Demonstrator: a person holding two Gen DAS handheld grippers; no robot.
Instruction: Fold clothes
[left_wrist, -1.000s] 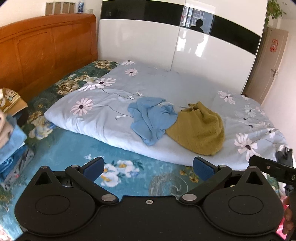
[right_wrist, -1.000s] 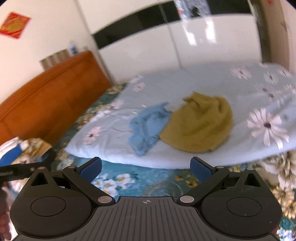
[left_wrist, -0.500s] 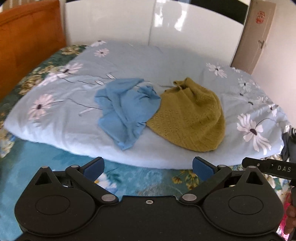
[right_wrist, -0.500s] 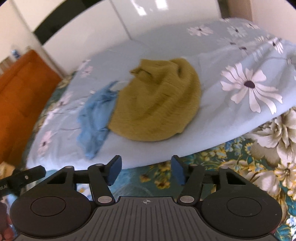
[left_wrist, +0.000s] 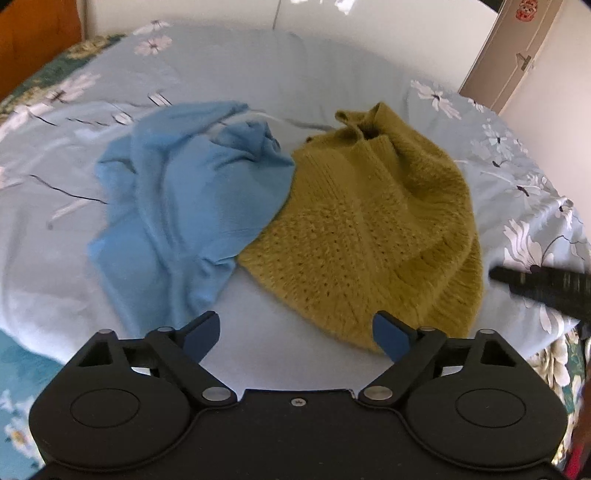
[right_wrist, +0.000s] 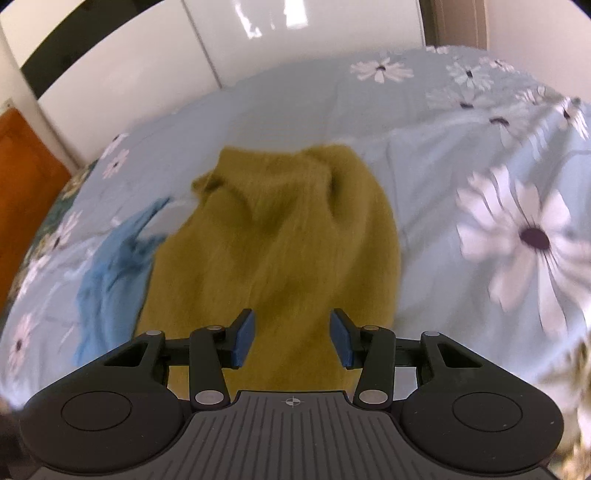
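A crumpled mustard knit sweater (left_wrist: 373, 229) lies on the light blue flowered duvet (left_wrist: 258, 70), next to a crumpled light blue garment (left_wrist: 184, 192) on its left. My left gripper (left_wrist: 295, 334) is open and empty, just short of the near edges of both garments. My right gripper (right_wrist: 291, 338) is open, jaws partly closed in, hovering over the near edge of the sweater (right_wrist: 273, 236); the blue garment (right_wrist: 110, 273) lies to its left. The right gripper's body (left_wrist: 543, 284) shows at the right edge of the left wrist view.
The duvet (right_wrist: 480, 155) covers a bed with a teal flowered sheet (left_wrist: 14, 354) along the near side. An orange wooden headboard (right_wrist: 26, 199) stands at the left. A white glossy wardrobe (left_wrist: 332, 33) and a beige door (left_wrist: 517, 51) are behind the bed.
Both grippers have moved forward toward the bed and now sit close over the clothes. The right gripper's jaws have narrowed from wide open. The left jaws stay wide.
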